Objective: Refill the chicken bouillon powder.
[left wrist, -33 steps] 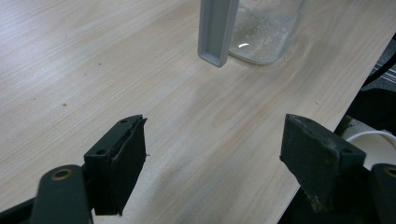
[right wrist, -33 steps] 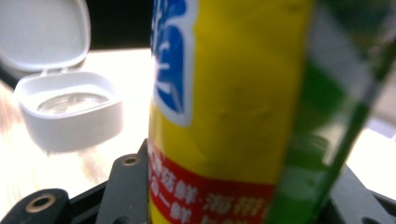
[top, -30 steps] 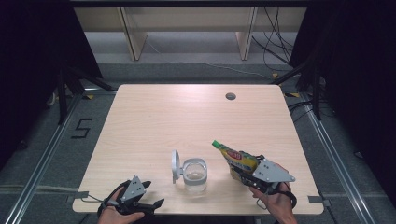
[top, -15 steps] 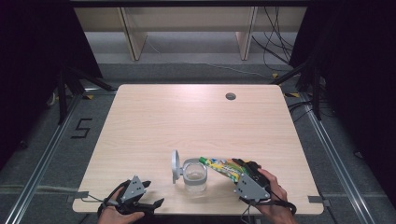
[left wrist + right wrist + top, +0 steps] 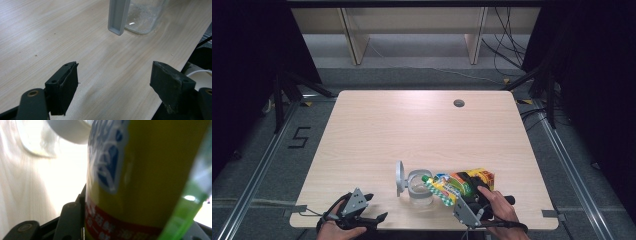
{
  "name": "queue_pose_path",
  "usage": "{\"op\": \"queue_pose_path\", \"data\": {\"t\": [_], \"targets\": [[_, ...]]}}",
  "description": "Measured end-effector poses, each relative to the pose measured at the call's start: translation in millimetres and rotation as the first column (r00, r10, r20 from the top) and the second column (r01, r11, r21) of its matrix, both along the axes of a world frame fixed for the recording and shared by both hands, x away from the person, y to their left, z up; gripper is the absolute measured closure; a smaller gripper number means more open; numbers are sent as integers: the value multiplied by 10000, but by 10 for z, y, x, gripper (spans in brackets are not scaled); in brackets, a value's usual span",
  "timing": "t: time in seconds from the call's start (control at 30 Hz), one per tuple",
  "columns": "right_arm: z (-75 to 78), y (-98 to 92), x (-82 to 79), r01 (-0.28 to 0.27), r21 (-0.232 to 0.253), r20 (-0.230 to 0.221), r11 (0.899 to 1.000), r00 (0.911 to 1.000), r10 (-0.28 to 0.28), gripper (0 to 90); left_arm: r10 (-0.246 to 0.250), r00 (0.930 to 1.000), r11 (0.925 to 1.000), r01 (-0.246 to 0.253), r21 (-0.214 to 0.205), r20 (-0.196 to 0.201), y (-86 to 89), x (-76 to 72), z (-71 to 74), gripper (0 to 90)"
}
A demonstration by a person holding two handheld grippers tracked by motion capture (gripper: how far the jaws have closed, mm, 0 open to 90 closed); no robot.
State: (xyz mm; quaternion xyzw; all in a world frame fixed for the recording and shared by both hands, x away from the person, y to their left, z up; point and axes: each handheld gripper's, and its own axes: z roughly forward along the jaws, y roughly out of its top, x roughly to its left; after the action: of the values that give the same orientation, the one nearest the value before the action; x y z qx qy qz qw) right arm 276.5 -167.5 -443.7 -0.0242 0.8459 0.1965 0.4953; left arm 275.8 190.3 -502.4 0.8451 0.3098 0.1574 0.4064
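Observation:
A clear glass jar [image 5: 419, 188] stands near the table's front edge, its grey hinged lid [image 5: 399, 177] swung open to the left. My right gripper [image 5: 458, 199] is shut on a yellow, green and red spouted pouch [image 5: 458, 184]. The pouch lies tilted, with its spout [image 5: 426, 178] at the jar's rim. Close up in the right gripper view, the pouch [image 5: 140, 170] sits between the jaws. My left gripper [image 5: 374, 218] rests open at the front left, holding nothing. In its own view, its jaws [image 5: 113, 80] face the jar [image 5: 145, 15] and the lid [image 5: 118, 15].
The wooden table [image 5: 412, 130] has a small round hole [image 5: 458, 103] at the back right. Both hands sit at the front edge. Shelving legs and cables stand on the floor beyond the table.
My right gripper has carried the pouch leftward and lower, swinging its spout from up-left to the jar's rim. The left gripper has stayed put.

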Motion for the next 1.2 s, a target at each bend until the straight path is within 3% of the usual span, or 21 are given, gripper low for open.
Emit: {"op": "queue_pose_path", "data": {"t": [0.07,0.1,0.13,0.17,0.2,0.33,0.37,0.63,0.67,0.7,0.73,0.77,0.8,0.83,0.9,0.97,1.0,1.07,1.1,1.17,1.2], "targets": [[-13,30,-26,59,-476,255,9989,9997,-47,552,251,9996,9996,-253,-136,-108,-13,-10,-14,218],[49,50,-8,-362,-1538,914,9874,9945,507,560,236,9997,9996,-238,-128,-93,-13,-8,-15,218],[9,43,-40,47,-1220,744,9925,9972,44,564,262,9996,9995,-263,-144,-117,-14,-10,-16,218],[42,75,-26,-370,-1777,1086,9834,9924,570,565,267,9996,9995,-268,-147,-123,-13,-10,-16,218],[6,69,-64,85,-1374,875,9905,9962,36,565,249,9997,9996,-250,-124,-86,-10,-9,-13,218],[-6,102,-70,-206,-1661,1188,9859,9921,408,566,60,9999,10000,-60,39,88,2,2,-3,218],[20,115,-68,-302,-2182,1408,9754,9881,621,566,71,9999,10000,-71,21,74,2,1,-4,218],[-24,172,-98,-116,-2796,1749,9600,9826,628,572,264,9996,9996,-264,-37,-56,-2,-8,-5,218],[-3,184,-95,-240,-3163,1921,9484,9774,888,571,264,9996,9997,-264,-18,-48,0,-6,-5,218],[-76,170,-126,115,-2337,1691,9722,9852,290,572,284,9996,9996,-284,-67,-66,-4,-8,-7,218],[-15,199,-106,-248,-3382,2152,9408,9711,1030,572,180,9998,9998,-180,-15,12,-2,-3,-5,218],[-56,193,-132,88,-3164,2176,9486,9740,636,572,116,9999,9999,-117,52,80,2,1,-4,218],[-33,210,-118,-93,-3487,2471,9372,9637,1015,572,93,9999,9999,-94,102,93,5,4,-2,218],[-19,214,-125,0,-3649,2352,9310,9676,922,572,91,9999,9999,-92,141,106,9,7,1,218],[-26,210,-117,-46,-3758,2621,9267,9586,1111,572,220,9997,9998,-220,-37,-101,5,-7,-5,218],[-22,227,-119,-75,-4184,2750,9082,9520,1346,572,411,9991,9988,-414,-257,-101,-7,-9,-19,218],[-39,225,-125,0,-4004,2719,9164,9550,1188,573,421,9990,9988,-424,-250,-143,-6,-9,-21,218],[-31,226,-128,-51,-4115,2765,9114,9522,1301,576,301,9994,9995,-302,-49,-150,2,-3,-14,218],[-11,237,-128,-88,-4427,2836,8966,9473,1492,576,303,9995,9995,-303,-28,-78,1,0,-17,218],[-18,233,-130,-56,-4378,2882,8991,9463,1462,577,281,9995,9996,-282,-82,-116,-6,-1,-17,218],[-2,234,-126,-112,-4579,2817,8889,9466,1570,578,342,9993,9993,-344,-134,-180,-8,-5,-20,218]]}}
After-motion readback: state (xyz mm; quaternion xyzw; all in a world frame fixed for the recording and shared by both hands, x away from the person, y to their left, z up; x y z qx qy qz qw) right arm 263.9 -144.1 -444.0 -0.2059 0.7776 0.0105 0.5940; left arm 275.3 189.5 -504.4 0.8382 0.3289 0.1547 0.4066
